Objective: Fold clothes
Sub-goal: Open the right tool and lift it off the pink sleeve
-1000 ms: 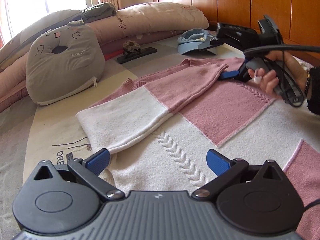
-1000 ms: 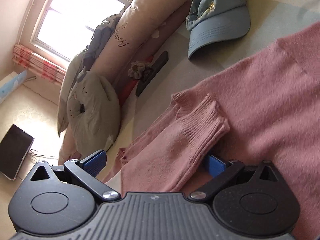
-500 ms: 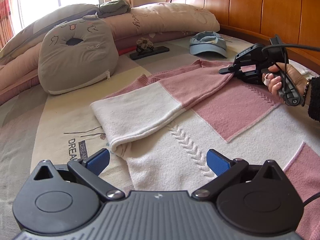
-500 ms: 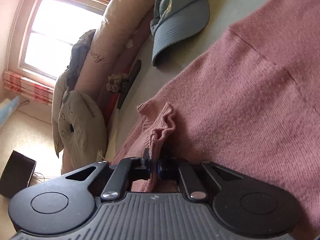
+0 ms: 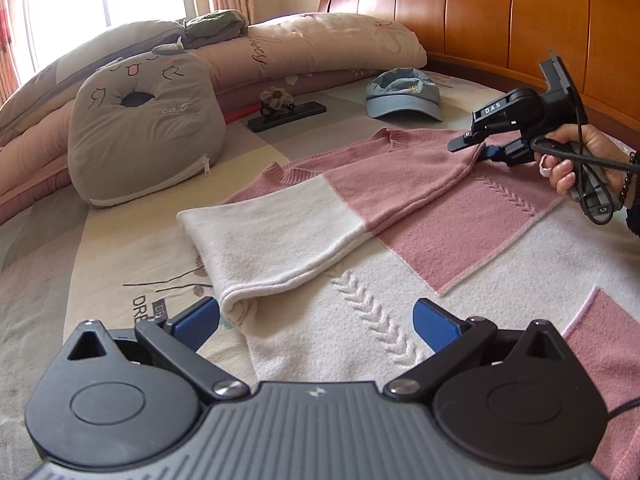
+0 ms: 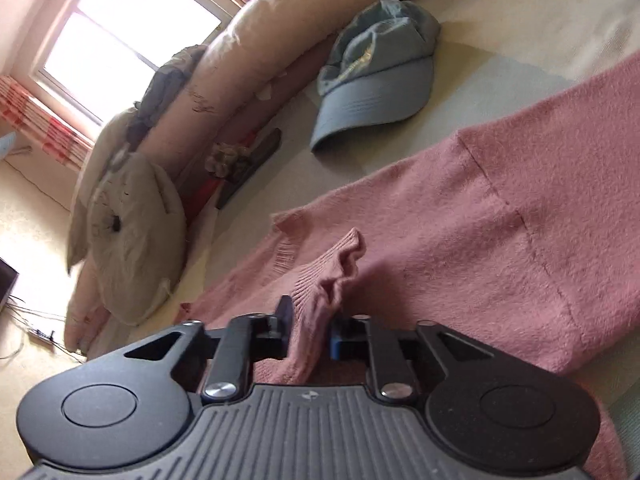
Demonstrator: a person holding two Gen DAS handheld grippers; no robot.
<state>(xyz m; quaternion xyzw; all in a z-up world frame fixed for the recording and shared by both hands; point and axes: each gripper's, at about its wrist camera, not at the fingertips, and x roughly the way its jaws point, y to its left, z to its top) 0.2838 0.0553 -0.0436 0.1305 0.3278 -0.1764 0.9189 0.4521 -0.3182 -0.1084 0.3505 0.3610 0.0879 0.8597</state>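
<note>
Pink sweater cuff [image 6: 332, 276] pinched in right gripper [image 6: 310, 330] fingers; left gripper [image 5: 316, 318] fingers wide above sweater [image 5: 360, 320].

Pink-and-white colour-blocked sweater [image 5: 400, 240] with raised braid pattern, blue cap [image 5: 404, 96], grey cat-face cushion [image 5: 144, 128].

Sweater [image 5: 400, 248] on bed [image 5: 120, 264]; cap [image 5: 404, 94] behind; cushion [image 5: 144, 128] left.
</note>
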